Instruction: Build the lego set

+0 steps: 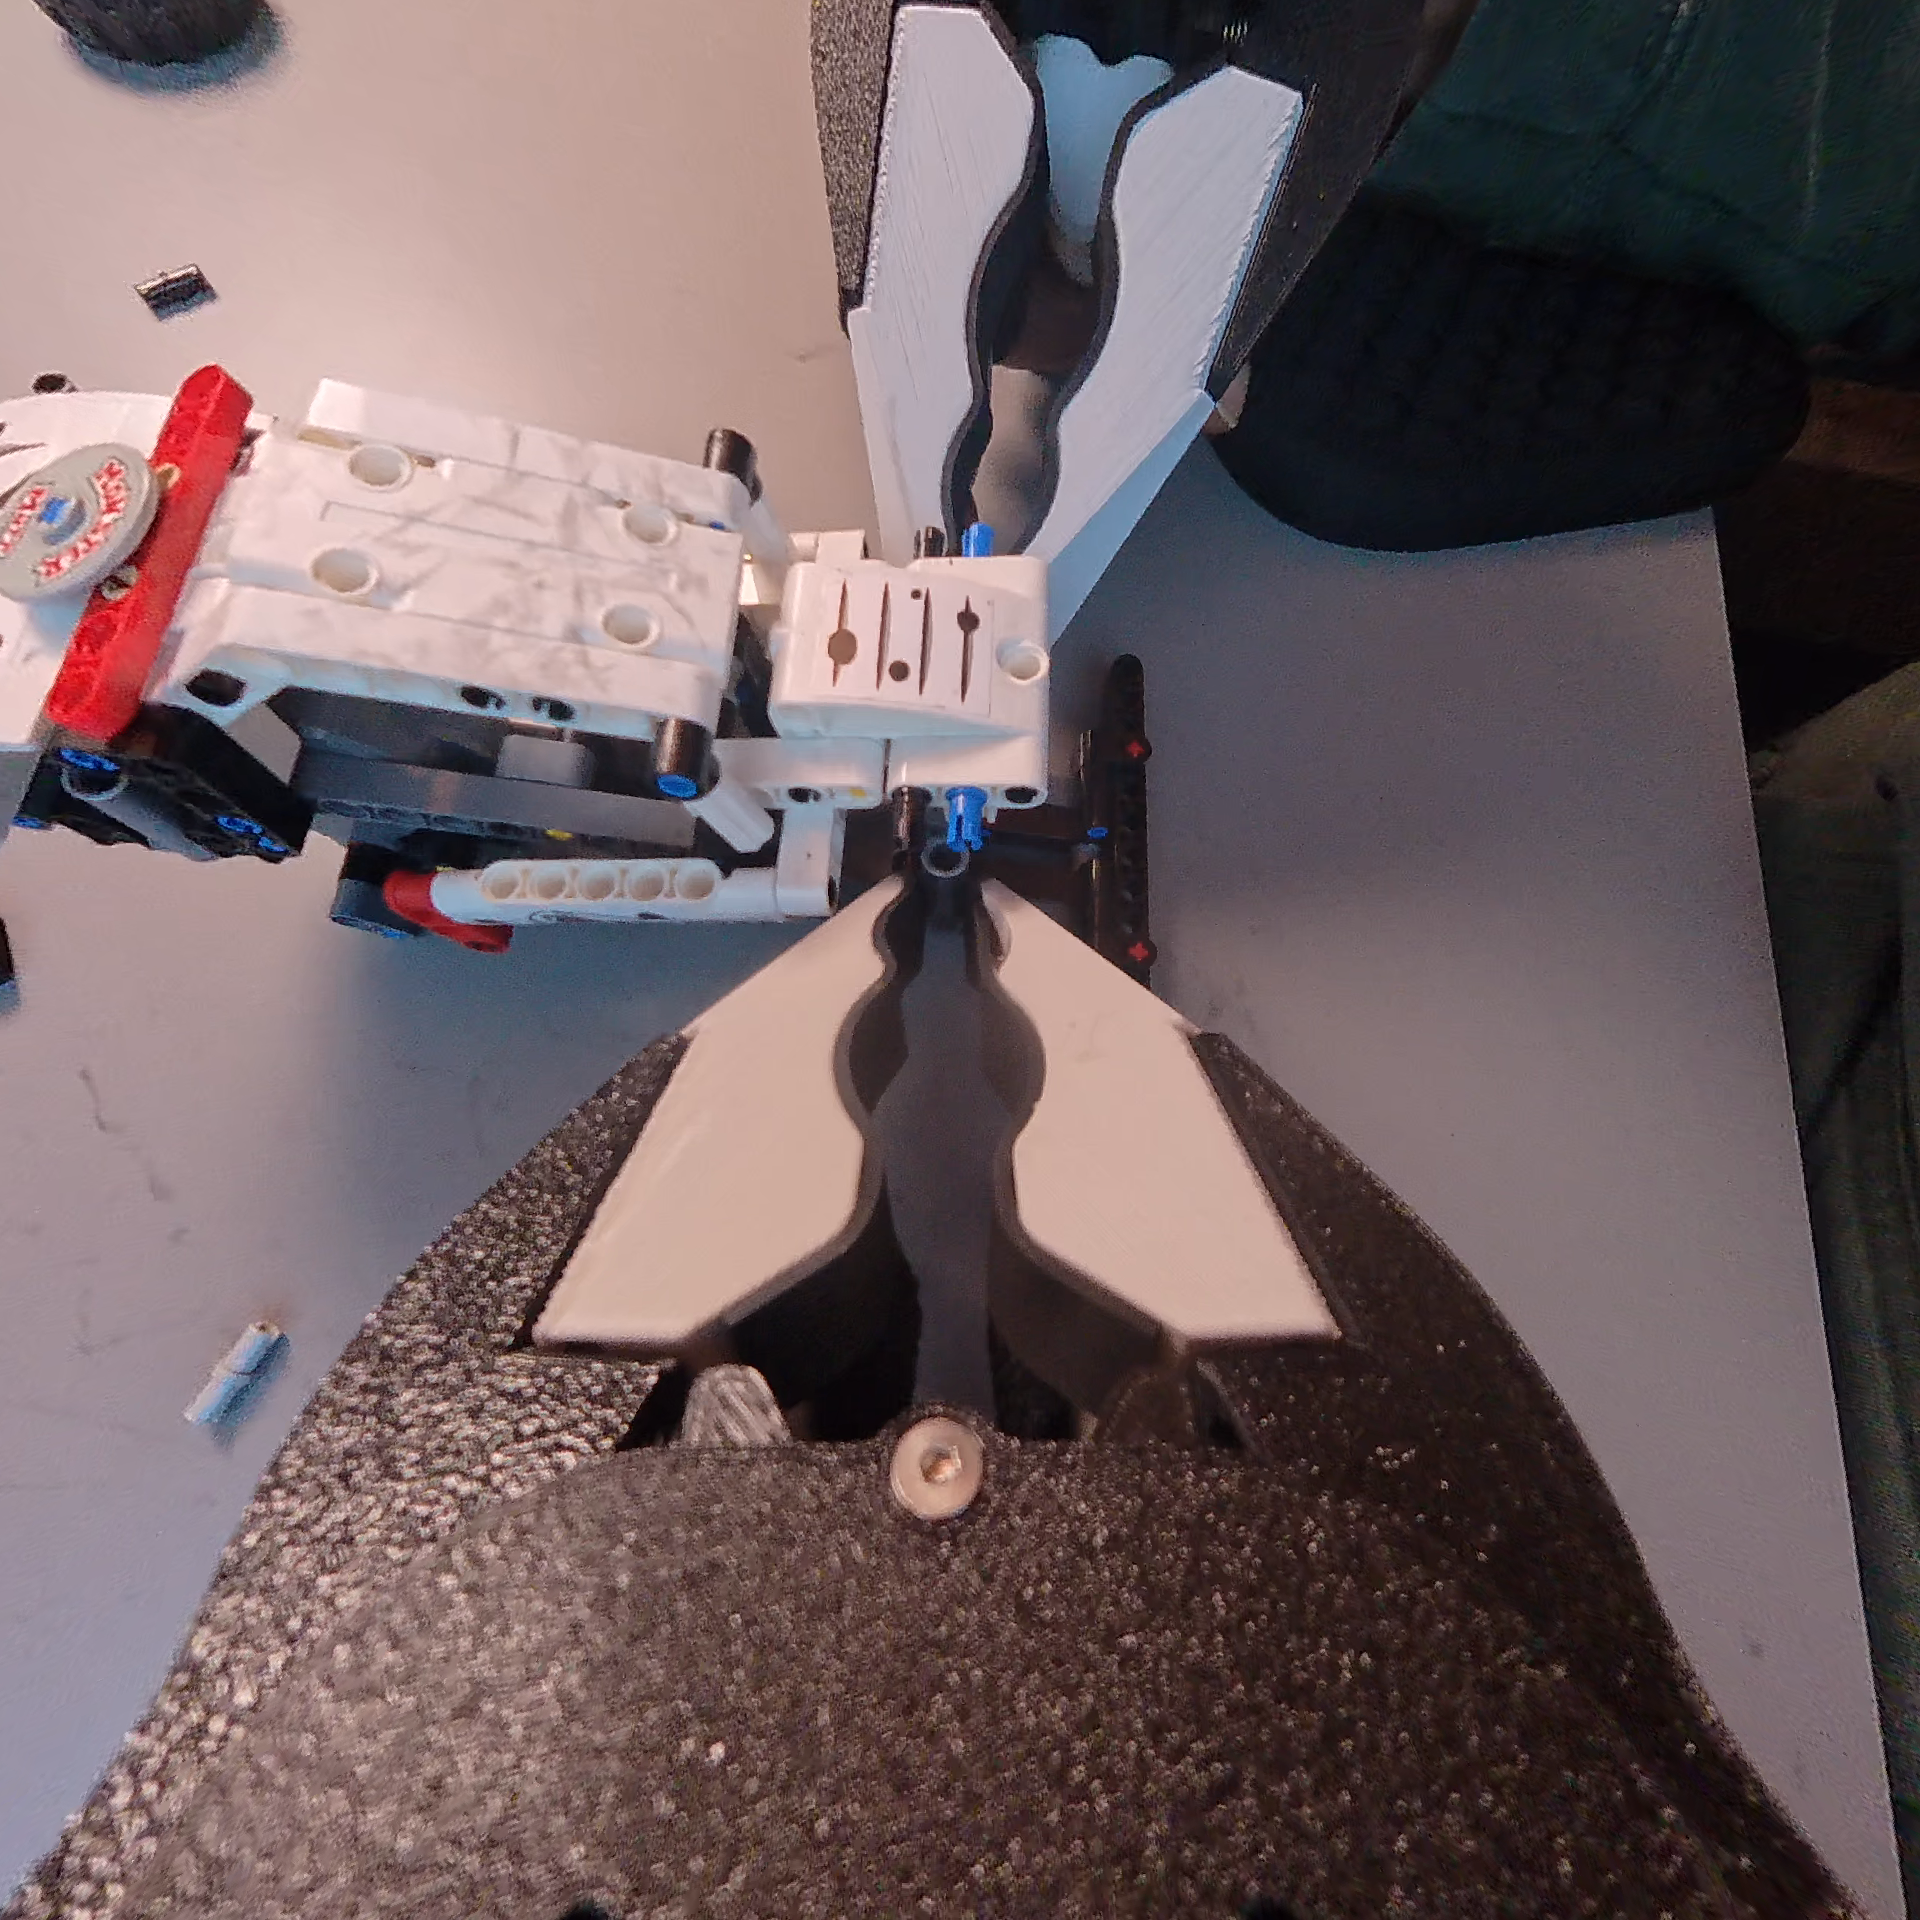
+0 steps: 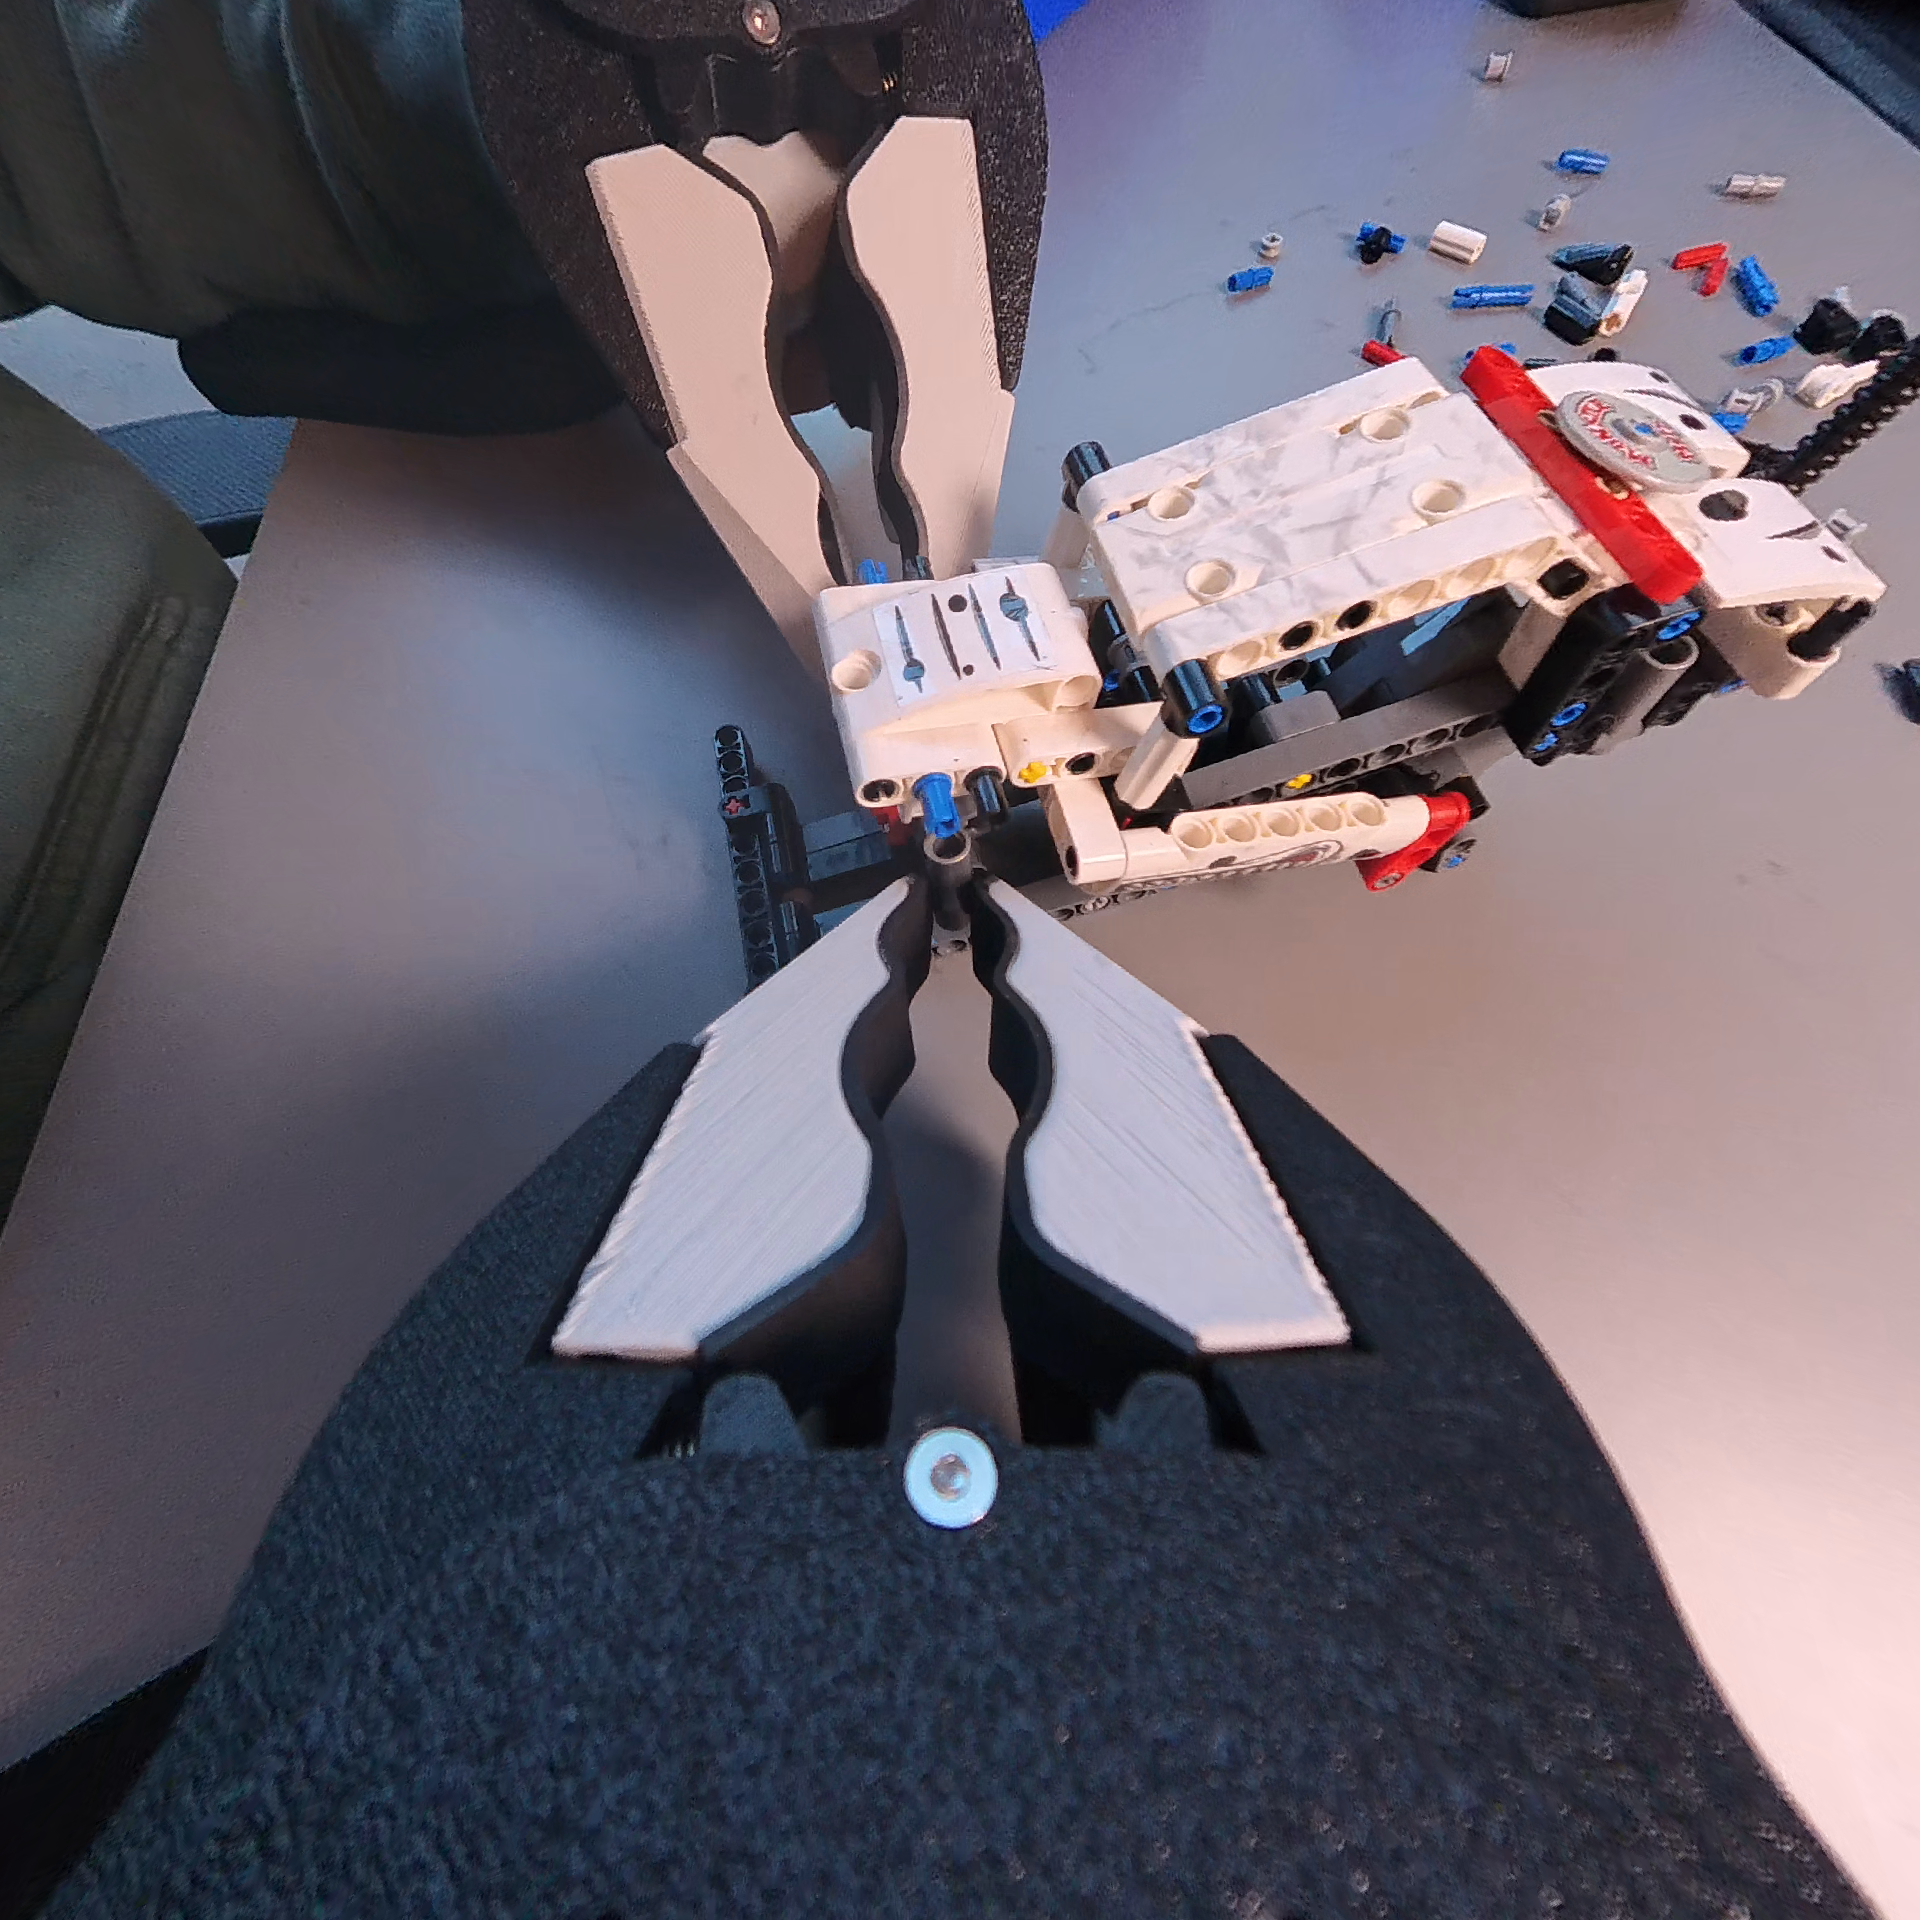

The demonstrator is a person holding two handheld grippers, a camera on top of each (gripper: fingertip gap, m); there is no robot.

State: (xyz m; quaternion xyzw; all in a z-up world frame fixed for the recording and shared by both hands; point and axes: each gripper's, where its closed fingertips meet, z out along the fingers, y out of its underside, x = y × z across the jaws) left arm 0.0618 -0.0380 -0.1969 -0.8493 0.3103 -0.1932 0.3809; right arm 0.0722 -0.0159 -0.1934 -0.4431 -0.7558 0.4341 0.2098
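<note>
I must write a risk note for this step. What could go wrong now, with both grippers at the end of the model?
1. Each gripper pinches only a small dark connector at its tips, so it may slip.
2. The lego model sits near the table edge; opposing pushes from the left gripper and right gripper could shift it.

My two grippers meet nose to nose at the model's [image 2: 1299,644] narrow end, left [image 1: 940,883] on one side, right [image 2: 945,904] on the other, so neither can go straight on. Just past that end a black beam [image 2: 753,862] lies across the table [image 2: 1455,1195]. On my right gripper's side of the model the table is bare and open. Beyond the model's far end loose parts [image 2: 1579,281] litter the top. A sleeve [image 2: 260,208] blocks the table edge by the narrow end.
</note>
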